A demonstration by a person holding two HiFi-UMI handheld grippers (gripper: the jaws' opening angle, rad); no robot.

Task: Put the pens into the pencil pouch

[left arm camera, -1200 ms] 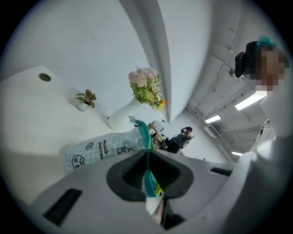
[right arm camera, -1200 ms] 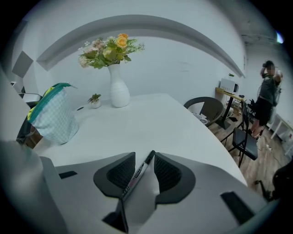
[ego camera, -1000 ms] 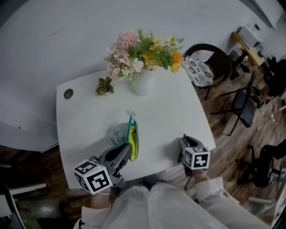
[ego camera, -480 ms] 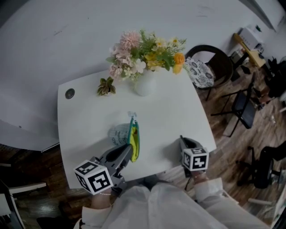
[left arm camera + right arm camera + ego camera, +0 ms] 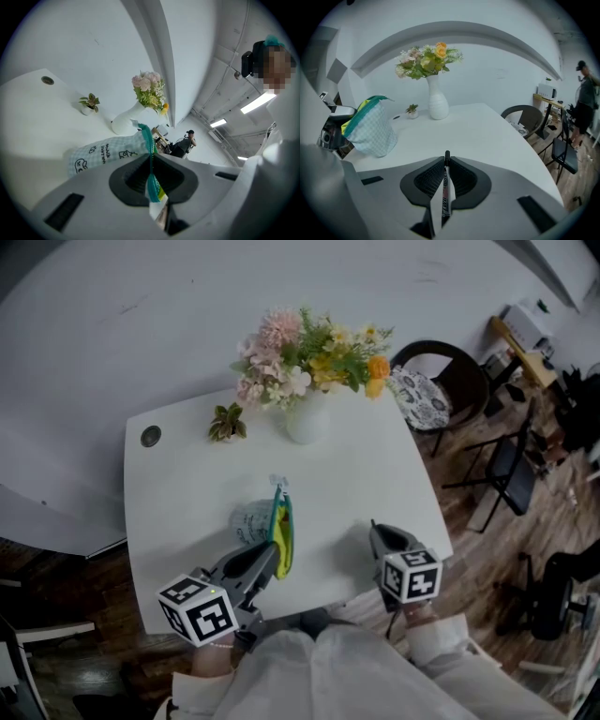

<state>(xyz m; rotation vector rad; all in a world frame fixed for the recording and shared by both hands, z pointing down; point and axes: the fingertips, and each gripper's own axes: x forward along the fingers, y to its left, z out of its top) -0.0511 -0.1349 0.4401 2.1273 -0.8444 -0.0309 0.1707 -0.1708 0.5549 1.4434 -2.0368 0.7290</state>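
- Now the right gripper (image 5: pixel 446 159) has just closed its jaws on a pen (image 5: pixel 446 190). The pen lies straight along them, tip forward.
- The left gripper (image 5: pixel 151 159) pinches the green edge of the pouch (image 5: pixel 101 152) and holds it up.
- The pouch is left of the right gripper and a bit ahead of it.
- I think the best way is to hold the left gripper steady, swing the pen over the pouch mouth, tip it down inside, then let go.
- Go slowly, because a thin pen may slip or bump the rim.

My left gripper (image 5: pixel 269 559) pinches the pouch's (image 5: pixel 280 529) near end on the table (image 5: pixel 183 488); vase (image 5: pixel 307 421) of flowers (image 5: pixel 309 357) and plant (image 5: pixel 225 422) stand beyond.
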